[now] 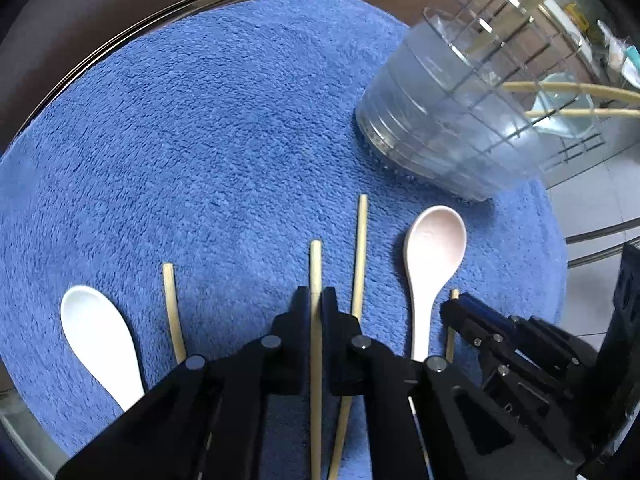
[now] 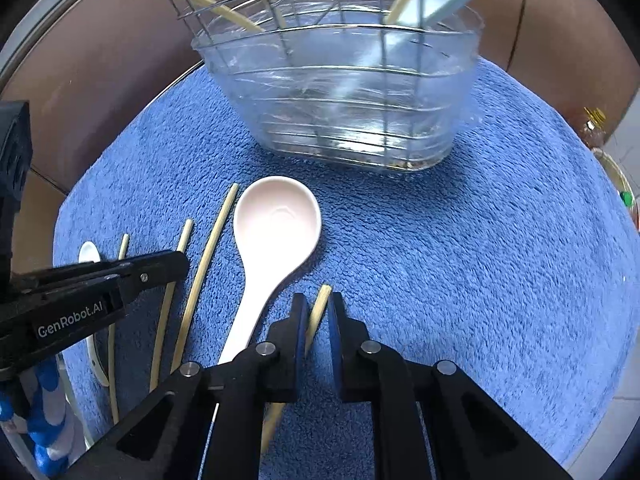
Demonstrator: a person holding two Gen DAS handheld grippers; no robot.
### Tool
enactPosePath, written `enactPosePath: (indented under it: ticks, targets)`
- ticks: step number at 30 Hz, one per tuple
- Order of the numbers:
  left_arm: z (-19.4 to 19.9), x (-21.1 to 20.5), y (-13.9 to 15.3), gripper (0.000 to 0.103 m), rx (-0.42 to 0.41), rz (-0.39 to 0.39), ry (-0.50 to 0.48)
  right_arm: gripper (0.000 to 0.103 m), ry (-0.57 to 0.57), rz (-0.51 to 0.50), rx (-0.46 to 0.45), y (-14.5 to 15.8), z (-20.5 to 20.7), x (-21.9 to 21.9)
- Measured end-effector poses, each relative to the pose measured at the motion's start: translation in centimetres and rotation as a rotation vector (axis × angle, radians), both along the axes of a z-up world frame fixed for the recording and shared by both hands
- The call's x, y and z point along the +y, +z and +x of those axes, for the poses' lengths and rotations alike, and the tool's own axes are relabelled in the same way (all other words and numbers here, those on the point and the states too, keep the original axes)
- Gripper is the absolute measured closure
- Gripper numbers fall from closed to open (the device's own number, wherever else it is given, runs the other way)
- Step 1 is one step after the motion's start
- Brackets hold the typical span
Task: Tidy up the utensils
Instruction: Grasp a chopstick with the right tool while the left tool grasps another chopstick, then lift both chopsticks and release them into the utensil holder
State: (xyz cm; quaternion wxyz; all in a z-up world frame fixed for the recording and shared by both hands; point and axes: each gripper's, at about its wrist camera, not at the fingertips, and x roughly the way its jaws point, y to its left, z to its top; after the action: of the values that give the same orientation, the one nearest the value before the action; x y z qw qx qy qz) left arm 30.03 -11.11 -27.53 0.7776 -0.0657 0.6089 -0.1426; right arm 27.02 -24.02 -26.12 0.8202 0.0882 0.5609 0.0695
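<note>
pink spoon (image 2: 276, 216) between gripped chopsticks | wire basket (image 2: 340, 80) beyond | blue mat (image 2: 480, 260)

Bright, even light, soft shadows, glare on the pink spoon (image 2: 278, 220), strong fisheye bending with dark corners.

A blue towel (image 1: 200, 120) is covering the table; on it are lying chopsticks (image 1: 362, 248), two spoons (image 1: 434, 240), and at upper right a basket (image 1: 448, 120).
</note>
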Motion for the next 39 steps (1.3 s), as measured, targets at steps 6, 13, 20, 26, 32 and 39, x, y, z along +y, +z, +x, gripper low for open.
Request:
enactPosePath:
  ticks: [6,13,20,26,32,39]
  targets:
    - [-2.5,1.3,2.8,0.098,-0.128,-0.070,0.014,0.097,-0.027,0.104,-0.061,2.0,-3.0,-2.2]
    - [-5.9,3.0,7.5,0.098,-0.292,-0.127,-0.005,0.097,0.004,0.197,-0.202,6.4,-7.5,-3.4]
    - [-9.2,4.5,11.1,0.098,-0.427,-0.144,-0.033,0.097,0.039,0.253,-0.364,10.1,-13.9,-4.5]
    - [-10.7,4.9,13.5,0.098,-0.482,-0.142,-0.055,0.097,0.026,0.292,-0.440,12.8,-15.6,-6.0]
    - [-11.8,5.1,16.2,0.098,-0.523,-0.163,-0.070,0.097,0.012,0.306,-0.512,15.5,-16.3,-7.2]
    - [-10.8,5.0,21.8,0.098,-0.627,-0.210,-0.051,0.097,-0.004,0.315,-0.645,20.4,-15.6,-9.1]
